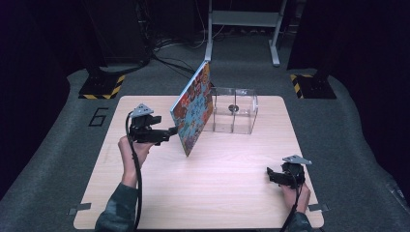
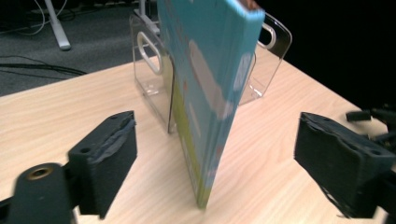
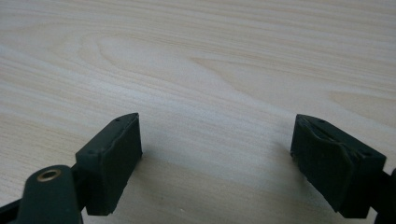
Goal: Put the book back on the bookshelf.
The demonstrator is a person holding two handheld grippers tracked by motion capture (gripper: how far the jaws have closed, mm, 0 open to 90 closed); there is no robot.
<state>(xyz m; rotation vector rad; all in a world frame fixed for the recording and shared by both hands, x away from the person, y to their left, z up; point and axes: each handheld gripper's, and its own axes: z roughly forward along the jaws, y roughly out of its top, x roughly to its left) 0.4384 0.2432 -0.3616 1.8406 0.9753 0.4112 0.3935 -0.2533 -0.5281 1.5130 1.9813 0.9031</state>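
While the left gripper (image 1: 171,130) stands open, the tilted book (image 1: 193,108) rises mid-frame between its jaws, unpinched; right gripper (image 1: 270,175) open, lower right.

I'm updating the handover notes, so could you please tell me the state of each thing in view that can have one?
Picture book: standing on its bottom edge, tilted, leaning against the clear rack, not gripped.
Clear acrylic rack: upright on the table, compartments empty.
Left gripper: open, pads clear of the book between them.
Right gripper: open, nothing between the pads, low over the table.
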